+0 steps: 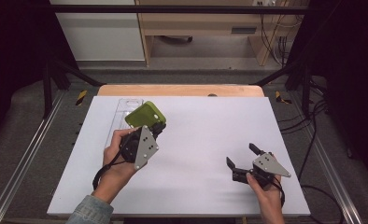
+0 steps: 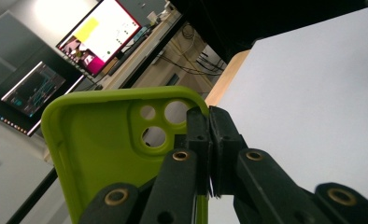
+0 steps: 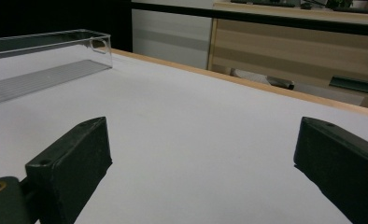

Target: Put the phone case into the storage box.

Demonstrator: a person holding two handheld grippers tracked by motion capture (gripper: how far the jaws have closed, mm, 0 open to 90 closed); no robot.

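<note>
Left gripper [image 1: 155,129] pinches the green phone case [image 1: 145,114] by one edge, lifted above the clear tray [image 1: 121,112] at the table's [image 1: 196,135] far left, well apart from the right gripper [image 1: 240,156], which rests with jaws spread and empty.

We can't really see the clear tray's [image 1: 121,116] near end, it's tucked behind the green phone case [image 1: 145,114], whose lower part runs off frame in the left gripper view.

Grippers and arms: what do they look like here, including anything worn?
Both the left gripper and right gripper are black with two blocky jaws, brass-ringed pivots and a grey three-cornered plate with holes. Black cables trail by the wrists. A denim sleeve covers the left forearm.
</note>
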